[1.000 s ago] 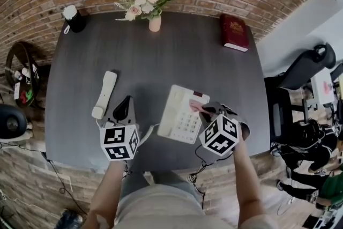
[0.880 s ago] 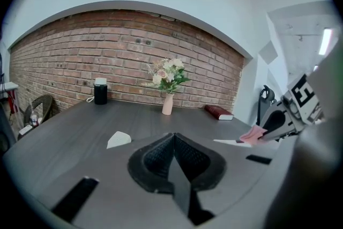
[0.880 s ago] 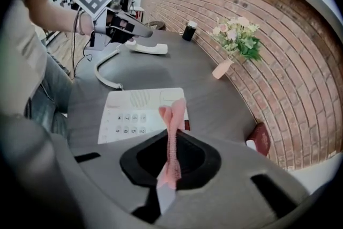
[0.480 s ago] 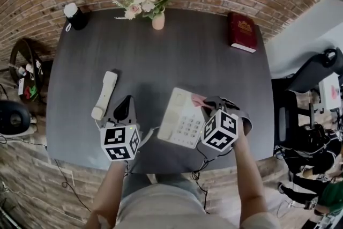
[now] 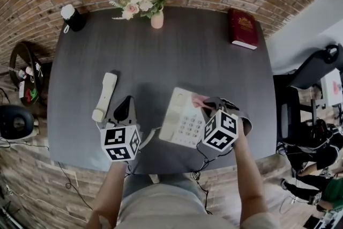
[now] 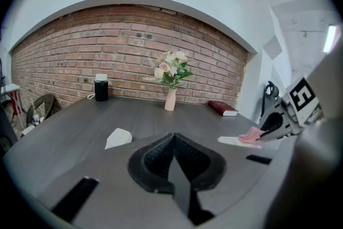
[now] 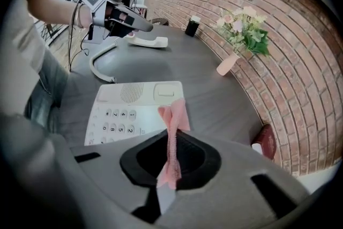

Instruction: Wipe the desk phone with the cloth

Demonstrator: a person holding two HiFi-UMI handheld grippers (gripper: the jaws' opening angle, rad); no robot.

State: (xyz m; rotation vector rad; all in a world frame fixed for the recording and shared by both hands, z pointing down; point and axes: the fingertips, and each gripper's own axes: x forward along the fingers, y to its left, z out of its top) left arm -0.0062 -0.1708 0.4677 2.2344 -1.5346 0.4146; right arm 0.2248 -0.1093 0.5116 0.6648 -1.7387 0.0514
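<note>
Cloth, limp and thin, sits pinched in the right gripper's fingers over the desk phone, likely light and slippy; left gripper's fingers meet, empty.

The dark grey table bears a white handset at left and the desk phone base near right. Along its far edge stand a black white-lidded container, a flower vase and a red book.

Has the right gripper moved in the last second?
Yes, slightly. The right gripper, holding the cloth, moved away from the person, toward the far end of the phone.
</note>
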